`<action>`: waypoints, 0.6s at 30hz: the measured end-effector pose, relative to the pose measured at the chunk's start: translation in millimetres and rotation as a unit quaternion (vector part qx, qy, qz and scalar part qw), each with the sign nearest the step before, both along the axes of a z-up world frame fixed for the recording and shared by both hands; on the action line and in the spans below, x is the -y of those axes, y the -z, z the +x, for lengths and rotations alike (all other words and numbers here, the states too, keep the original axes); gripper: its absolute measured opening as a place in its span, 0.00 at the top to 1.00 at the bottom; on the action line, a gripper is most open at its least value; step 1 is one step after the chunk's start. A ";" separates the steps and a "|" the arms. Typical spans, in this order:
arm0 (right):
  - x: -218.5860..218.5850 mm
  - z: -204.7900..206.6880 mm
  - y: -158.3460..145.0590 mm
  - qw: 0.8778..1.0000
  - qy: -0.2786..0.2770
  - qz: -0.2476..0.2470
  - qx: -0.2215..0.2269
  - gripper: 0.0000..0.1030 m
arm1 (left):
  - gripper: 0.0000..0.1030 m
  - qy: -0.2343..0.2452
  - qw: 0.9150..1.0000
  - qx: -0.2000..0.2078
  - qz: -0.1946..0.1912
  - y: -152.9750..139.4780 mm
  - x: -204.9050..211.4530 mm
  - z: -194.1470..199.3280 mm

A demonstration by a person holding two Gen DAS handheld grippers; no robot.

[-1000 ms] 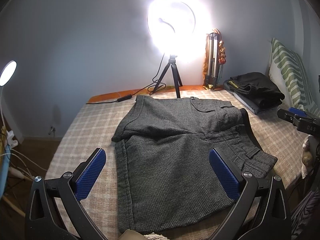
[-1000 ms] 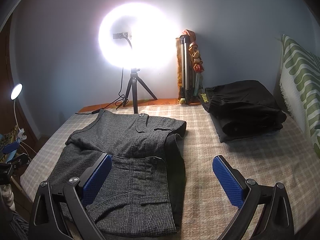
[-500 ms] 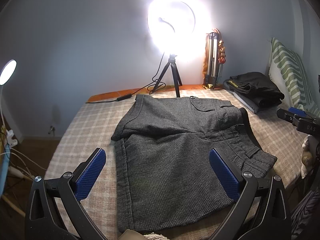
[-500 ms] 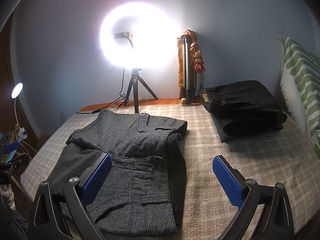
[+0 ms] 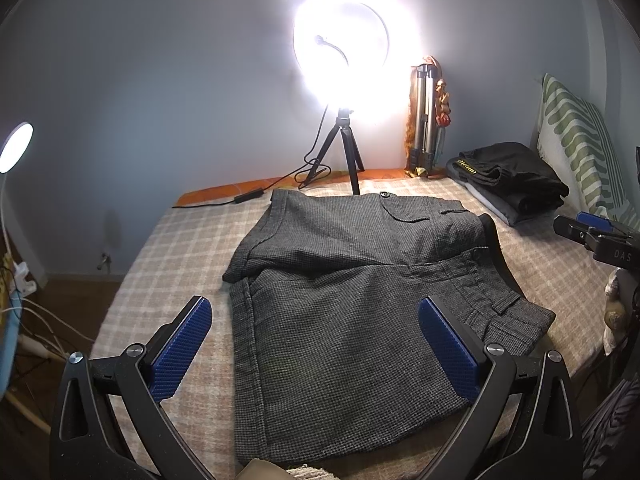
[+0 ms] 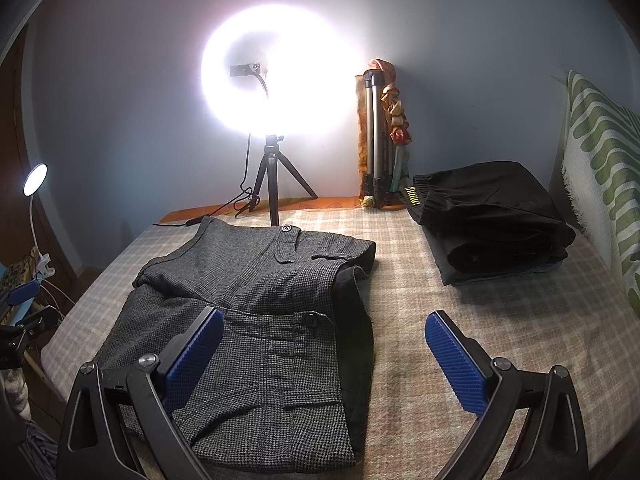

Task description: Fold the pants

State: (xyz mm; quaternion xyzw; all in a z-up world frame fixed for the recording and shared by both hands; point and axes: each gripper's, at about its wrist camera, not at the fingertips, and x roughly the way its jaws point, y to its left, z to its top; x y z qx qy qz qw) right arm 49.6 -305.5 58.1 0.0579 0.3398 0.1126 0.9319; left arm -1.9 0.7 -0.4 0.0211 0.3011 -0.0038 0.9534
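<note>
Grey houndstooth shorts (image 5: 352,292) lie flat on the checked bed cover (image 5: 180,248), legs spread toward the left, waistband with dark lining at the right; they also show in the right wrist view (image 6: 264,312). My left gripper (image 5: 314,346) is open and empty, hovering above the near leg. My right gripper (image 6: 324,354) is open and empty, above the waistband edge and the bare cover right of it. The right gripper's tip (image 5: 588,232) shows at the right edge of the left wrist view.
A stack of folded dark clothes (image 6: 492,220) lies at the back right beside a green-striped pillow (image 6: 600,152). A lit ring light on a tripod (image 6: 276,184) and a folded tripod (image 6: 380,140) stand at the wall. A desk lamp (image 5: 16,148) is at the left.
Both grippers have drifted very slightly; the shorts have not moved and both grippers stay open.
</note>
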 end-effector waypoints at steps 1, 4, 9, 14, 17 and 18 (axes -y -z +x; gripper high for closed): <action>-0.2 -0.4 0.1 1.000 0.000 0.000 0.000 0.01 | 0.00 0.000 1.000 0.000 0.000 0.2 -0.3 -0.2; -1.4 -0.7 0.5 1.000 -0.001 -0.001 -0.001 0.01 | 0.00 0.000 1.000 0.000 0.000 0.2 -0.2 -0.2; -3.1 -2.4 -0.4 1.000 -0.004 -0.001 -0.002 0.01 | 0.00 0.000 1.000 0.002 0.004 0.9 0.7 -0.3; -3.6 -1.8 -2.0 1.000 -0.005 -0.008 0.002 0.01 | 0.00 0.002 1.000 -0.001 0.010 5.8 -1.7 1.7; -2.9 -3.3 -3.3 1.000 -0.007 -0.012 0.007 0.01 | 0.00 -0.001 1.000 -0.007 0.009 9.3 -7.0 3.7; -3.0 -3.6 -3.8 1.000 -0.008 -0.013 0.008 0.01 | 0.00 -0.002 1.000 -0.009 0.009 10.0 -8.8 3.5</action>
